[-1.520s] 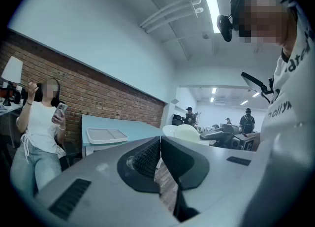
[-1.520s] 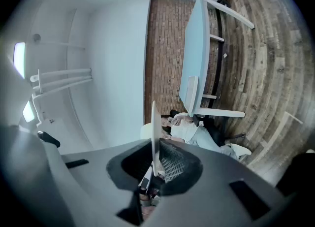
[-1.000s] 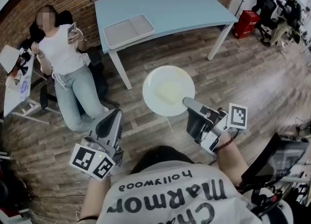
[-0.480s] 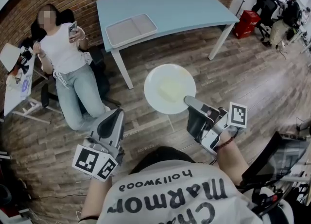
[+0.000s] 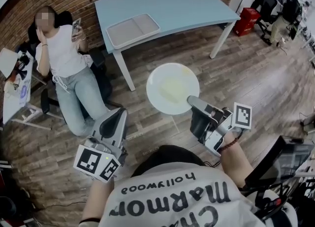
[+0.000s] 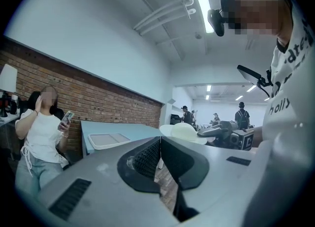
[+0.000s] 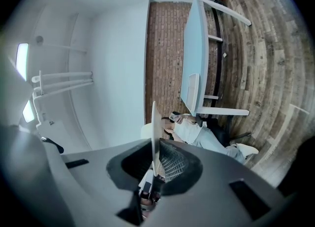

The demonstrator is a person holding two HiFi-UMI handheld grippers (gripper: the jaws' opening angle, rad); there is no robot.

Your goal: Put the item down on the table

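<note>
A white round plate (image 5: pixel 172 87) hangs level above the wooden floor, short of the light blue table (image 5: pixel 167 4). My right gripper (image 5: pixel 192 102) is shut on the plate's near right rim. In the right gripper view the plate (image 7: pixel 154 127) shows edge-on as a thin white line pinched between the jaws of that gripper (image 7: pixel 155 161). My left gripper (image 5: pixel 118 116) is low at the left, shut and empty, well apart from the plate. From the left gripper view its jaws (image 6: pixel 160 158) meet with nothing between them, and the plate (image 6: pixel 184 132) shows to the right.
A pale two-part tray (image 5: pixel 133 29) lies on the table's near left corner. A person (image 5: pixel 66 68) sits on a chair at the left by the brick wall. A red box (image 5: pixel 247 22) stands beyond the table's right leg (image 5: pixel 221 41). Other people stand far right.
The plate and my right gripper have crept slightly up and right toward the table. The seated person has raised a hand to the head. My left gripper has hardly moved.
</note>
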